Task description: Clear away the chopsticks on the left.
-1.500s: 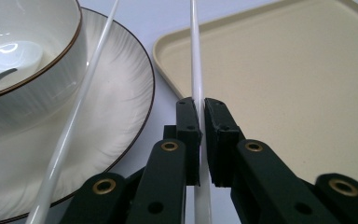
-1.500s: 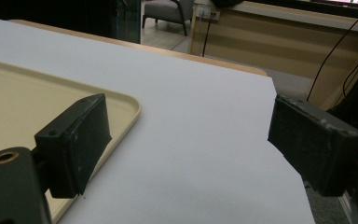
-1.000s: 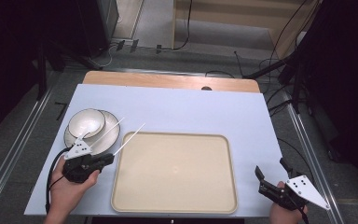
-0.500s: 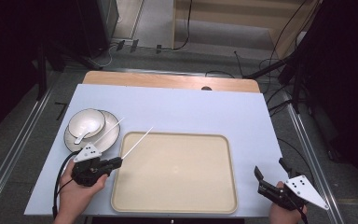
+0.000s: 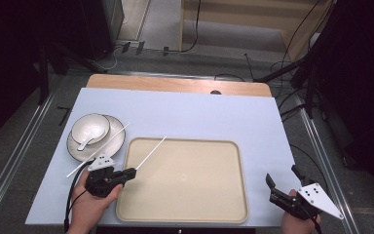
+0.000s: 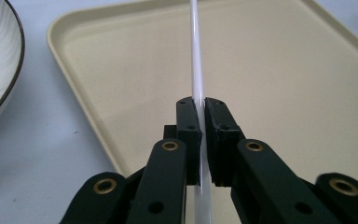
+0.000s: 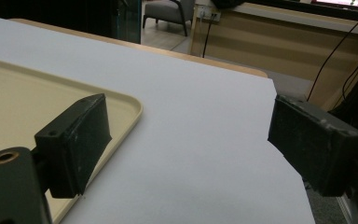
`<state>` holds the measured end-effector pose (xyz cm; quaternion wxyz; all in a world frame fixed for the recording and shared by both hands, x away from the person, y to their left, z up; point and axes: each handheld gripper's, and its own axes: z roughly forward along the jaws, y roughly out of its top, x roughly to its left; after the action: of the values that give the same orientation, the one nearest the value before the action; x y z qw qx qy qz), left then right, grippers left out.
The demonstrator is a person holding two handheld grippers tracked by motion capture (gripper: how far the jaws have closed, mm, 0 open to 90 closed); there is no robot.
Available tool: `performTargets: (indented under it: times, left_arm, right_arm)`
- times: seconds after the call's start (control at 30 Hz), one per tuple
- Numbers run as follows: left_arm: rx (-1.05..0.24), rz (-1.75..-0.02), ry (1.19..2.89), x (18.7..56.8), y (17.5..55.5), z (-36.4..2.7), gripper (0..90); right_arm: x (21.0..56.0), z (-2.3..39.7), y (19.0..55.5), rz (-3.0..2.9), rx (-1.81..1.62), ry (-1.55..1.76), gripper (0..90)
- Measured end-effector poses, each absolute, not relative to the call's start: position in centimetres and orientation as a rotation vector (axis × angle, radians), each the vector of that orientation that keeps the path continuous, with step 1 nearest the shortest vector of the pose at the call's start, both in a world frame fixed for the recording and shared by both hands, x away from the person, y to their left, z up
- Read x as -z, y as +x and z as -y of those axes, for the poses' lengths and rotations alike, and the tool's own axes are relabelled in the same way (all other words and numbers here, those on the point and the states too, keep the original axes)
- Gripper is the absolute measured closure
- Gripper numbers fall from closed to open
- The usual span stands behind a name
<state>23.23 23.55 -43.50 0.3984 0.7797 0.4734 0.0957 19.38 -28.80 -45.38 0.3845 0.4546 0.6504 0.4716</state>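
Currently my left gripper [image 5: 126,174] jaws clamp a white chopstick [image 6: 196,70], angled over the tray [image 5: 224,204] at lower centre, likely to set it there. Right gripper [image 5: 285,184] idle, jaws apart, lower right.

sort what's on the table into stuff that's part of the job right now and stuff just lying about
In use:
- left claw, shut on a white chopstick
- beige tray, over which that chopstick is held

Lying about:
- second white chopstick by the plate
- small bowl with a white spoon
- right claw, open, holding nothing
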Motion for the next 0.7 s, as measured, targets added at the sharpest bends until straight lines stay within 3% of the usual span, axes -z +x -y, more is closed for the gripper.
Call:
performTargets:
  times: [0.7]
  left_arm:
    - [-0.155, -1.258, 1.998, 46.2, 23.9, -21.4, 85.3]
  right_arm:
    - [45.4, 28.8, 19.5, -1.658, -1.201, 1.161, 13.3]
